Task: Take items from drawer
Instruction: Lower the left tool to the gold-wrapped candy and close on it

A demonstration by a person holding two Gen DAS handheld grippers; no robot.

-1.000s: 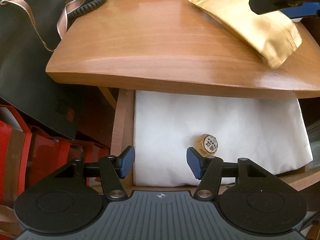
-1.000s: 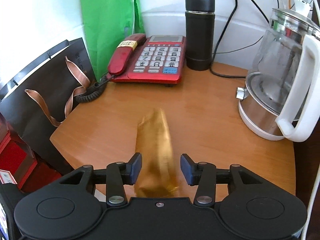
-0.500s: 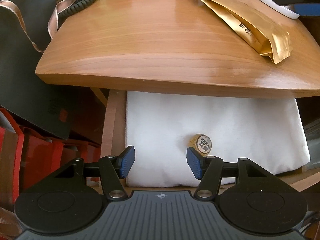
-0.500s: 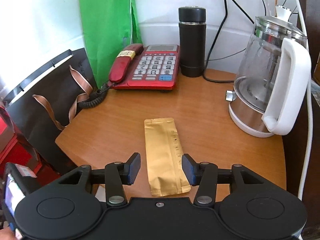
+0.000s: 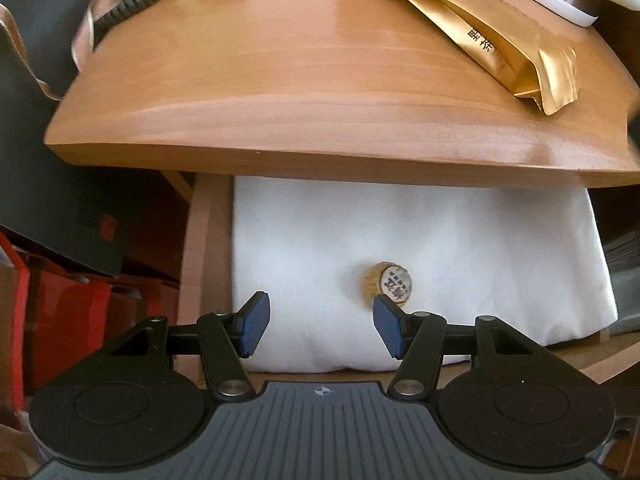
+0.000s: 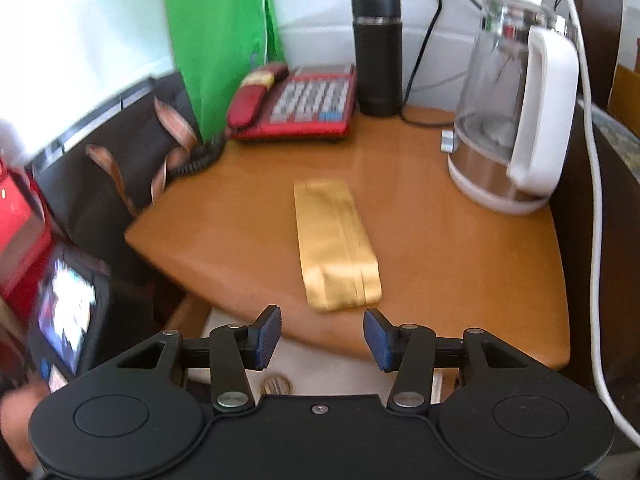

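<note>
The open drawer (image 5: 200, 264) under the wooden tabletop is lined with a white cloth (image 5: 440, 240). A small round gold-wrapped item (image 5: 390, 282) lies on the cloth, just beyond my left gripper's right fingertip. My left gripper (image 5: 318, 326) is open and empty over the drawer's front. A gold foil pouch (image 6: 334, 240) lies flat on the tabletop; it also shows in the left wrist view (image 5: 492, 40). My right gripper (image 6: 320, 336) is open and empty, hovering near the table's front edge, short of the pouch. The round item (image 6: 276, 385) peeks out below it.
On the tabletop (image 6: 240, 216) stand a red telephone (image 6: 300, 102), a black flask (image 6: 377, 54) and a glass kettle with a white handle (image 6: 516, 112). A black paper bag (image 5: 36, 120) and red boxes (image 5: 60, 312) are left of the drawer. A green bag (image 6: 216, 40) hangs behind.
My right gripper let go of the gold pouch, which now lies on the tabletop, and pulled back toward the table's front edge. My left gripper stayed open over the drawer, drifting slightly.
</note>
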